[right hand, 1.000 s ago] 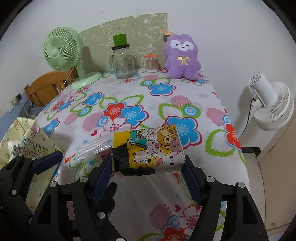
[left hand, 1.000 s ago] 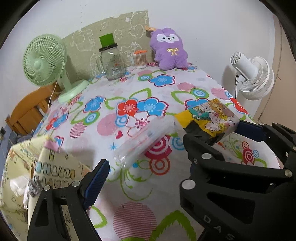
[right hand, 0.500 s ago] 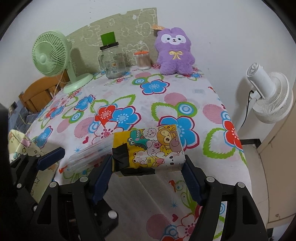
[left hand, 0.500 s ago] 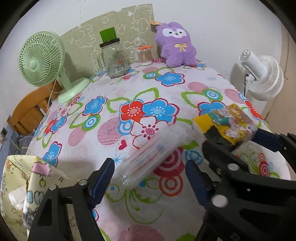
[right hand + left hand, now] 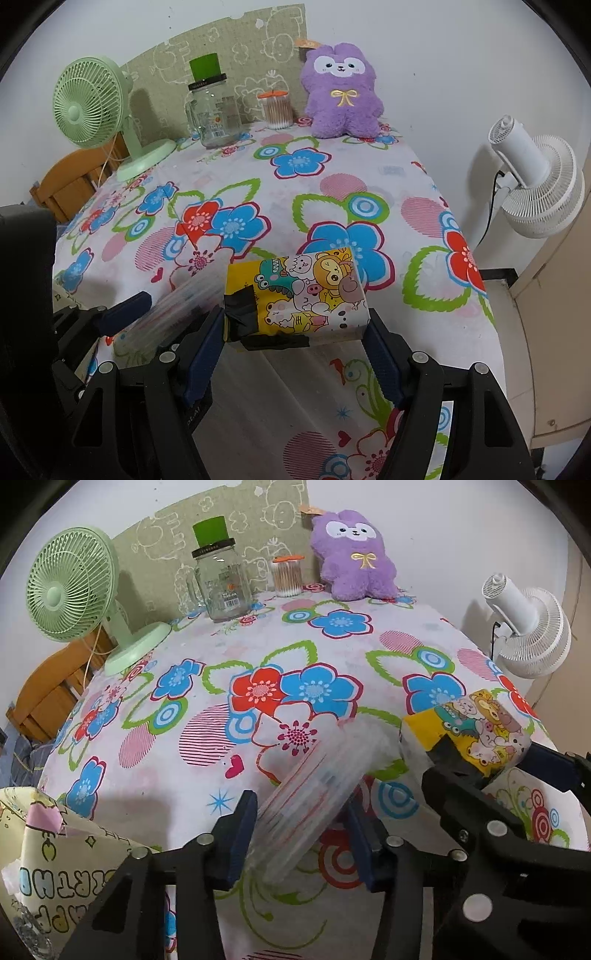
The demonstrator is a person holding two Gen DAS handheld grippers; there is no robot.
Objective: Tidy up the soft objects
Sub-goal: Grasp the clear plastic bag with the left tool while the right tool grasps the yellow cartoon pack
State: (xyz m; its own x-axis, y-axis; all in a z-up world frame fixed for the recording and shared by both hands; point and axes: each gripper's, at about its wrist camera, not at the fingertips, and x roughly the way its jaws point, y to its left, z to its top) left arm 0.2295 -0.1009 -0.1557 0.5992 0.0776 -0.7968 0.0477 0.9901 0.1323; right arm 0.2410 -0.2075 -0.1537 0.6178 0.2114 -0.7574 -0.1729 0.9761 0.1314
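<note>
Two fans [image 5: 74, 587] [image 5: 532, 631], one plush [image 5: 354, 557], two jars [image 5: 221, 587] [image 5: 287, 576].

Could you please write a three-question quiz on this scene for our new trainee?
1. True or false: the right gripper holds the cartoon-print pack between its fingers.
2. What sits between the fingers of the left gripper? A) clear plastic pack B) purple plush toy C) glass jar
3. Fill in: the green desk fan stands on the table's far ____ corner, as the cameras see it.

Key: 1 true; 2 A; 3 left.
</note>
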